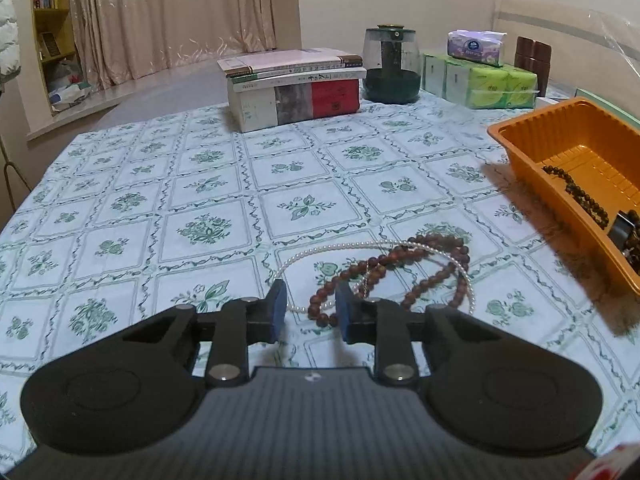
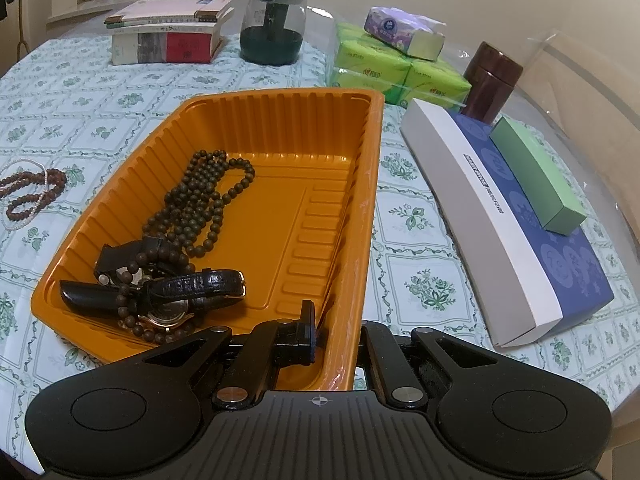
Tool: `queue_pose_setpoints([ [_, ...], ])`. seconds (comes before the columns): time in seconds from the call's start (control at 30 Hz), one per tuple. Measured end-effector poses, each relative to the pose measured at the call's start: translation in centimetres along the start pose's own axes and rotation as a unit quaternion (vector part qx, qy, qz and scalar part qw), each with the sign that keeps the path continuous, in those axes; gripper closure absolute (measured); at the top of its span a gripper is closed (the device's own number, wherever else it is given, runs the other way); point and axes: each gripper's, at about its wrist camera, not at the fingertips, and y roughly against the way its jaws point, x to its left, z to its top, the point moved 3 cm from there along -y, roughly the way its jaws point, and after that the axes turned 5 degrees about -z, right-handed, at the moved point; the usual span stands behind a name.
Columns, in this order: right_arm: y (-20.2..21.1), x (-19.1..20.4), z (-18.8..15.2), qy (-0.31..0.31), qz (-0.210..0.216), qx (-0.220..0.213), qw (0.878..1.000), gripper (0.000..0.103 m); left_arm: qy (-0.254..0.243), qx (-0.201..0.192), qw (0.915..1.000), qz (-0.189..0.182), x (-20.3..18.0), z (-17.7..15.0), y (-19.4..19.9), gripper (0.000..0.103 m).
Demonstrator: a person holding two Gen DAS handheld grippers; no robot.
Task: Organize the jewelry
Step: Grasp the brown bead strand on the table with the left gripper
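A reddish-brown bead bracelet (image 1: 384, 264) and a white pearl necklace (image 1: 466, 276) lie tangled on the floral tablecloth. My left gripper (image 1: 310, 312) is open just in front of them, its jaws either side of the near beads. The orange tray (image 2: 362, 200) holds a dark bead strand (image 2: 200, 200) and a black-strapped watch (image 2: 188, 296). My right gripper (image 2: 334, 334) straddles the tray's near right wall, one finger inside and one outside, gripping the wall. The tray (image 1: 520, 148) also shows at the right of the left wrist view.
At the back of the table stand a stack of books (image 1: 296, 88), a dark glass teapot (image 1: 391, 66), green tissue packs (image 1: 480, 80) and a brown canister (image 2: 490, 76). A long white-and-blue box (image 2: 520, 232) with a green box (image 2: 536, 172) on it lies right of the tray.
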Motion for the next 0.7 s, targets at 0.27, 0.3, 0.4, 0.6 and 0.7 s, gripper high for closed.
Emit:
queue_pose_setpoints([
  [0.27,-0.1,0.1,0.0,0.000,-0.001,0.003,1.000,0.098,-0.008,0.038,0.9990,-0.021,0.4,0.2,-3.3,0.088],
  [0.3,-0.1,0.1,0.0,0.000,-0.001,0.003,1.000,0.098,-0.008,0.038,0.9990,-0.023,0.4,0.2,-3.2,0.088],
  [0.4,-0.1,0.1,0.0,0.000,-0.002,0.003,1.000,0.098,-0.003,0.049,0.9982,-0.033,0.5,0.3,-3.1,0.094],
  [0.6,-0.2,0.2,0.1,0.001,-0.003,0.002,1.000,0.098,-0.029,0.037,0.9986,-0.025,0.2,0.7,-1.4,0.097],
  [0.7,-0.2,0.2,0.0,0.001,-0.004,0.002,1.000,0.098,-0.030,0.017,0.9992,-0.019,0.6,1.8,0.3,0.097],
])
